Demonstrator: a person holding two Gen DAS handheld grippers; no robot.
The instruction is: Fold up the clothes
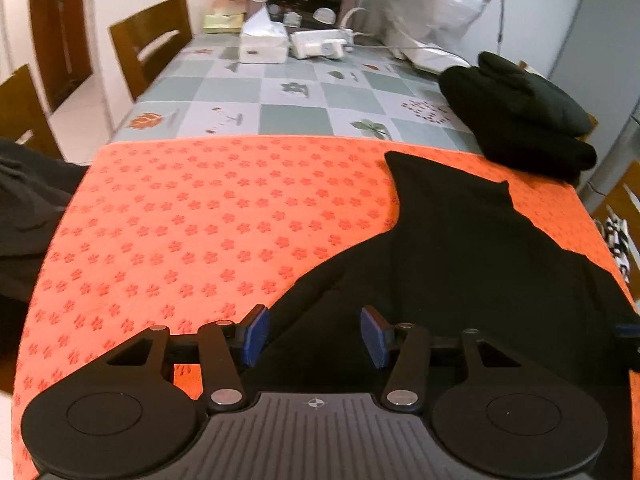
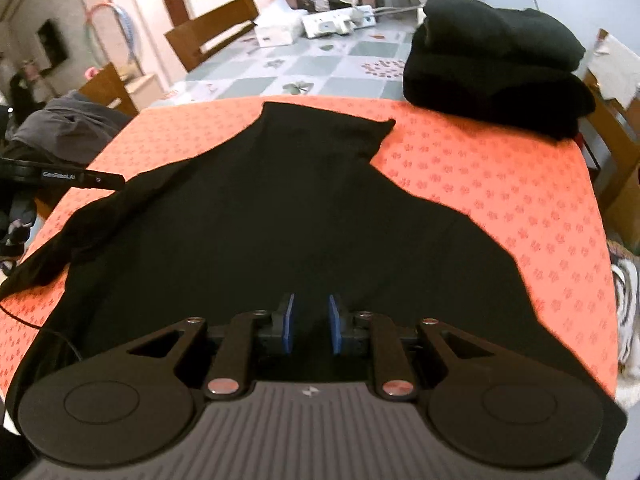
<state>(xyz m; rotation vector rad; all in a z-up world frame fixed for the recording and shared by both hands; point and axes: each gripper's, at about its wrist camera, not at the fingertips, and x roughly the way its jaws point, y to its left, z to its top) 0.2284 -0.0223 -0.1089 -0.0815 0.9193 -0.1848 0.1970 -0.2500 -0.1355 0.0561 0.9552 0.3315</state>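
Observation:
A black garment [image 2: 280, 216] lies spread flat on the orange flower-print mat [image 2: 480, 184], its narrow end pointing to the far side. In the left wrist view the same black garment [image 1: 460, 248] covers the mat's [image 1: 192, 216] right half. My left gripper [image 1: 315, 334] hovers over the garment's near left edge, jaws wide apart, nothing between the blue pads [image 1: 254, 334]. My right gripper [image 2: 311, 322] hangs over the garment's near middle. Its jaws stand a narrow gap apart, with no cloth pinched between them. A stack of folded black clothes [image 2: 496, 64] sits at the mat's far right corner.
Beyond the mat, a checked tablecloth [image 1: 288, 92] carries a tissue box [image 1: 264, 42], a white power strip [image 1: 320, 44] and a plastic bag [image 1: 432, 12]. Wooden chairs [image 1: 152, 40] stand on the left. Dark loose clothes [image 2: 72, 128] are piled off the mat's left edge.

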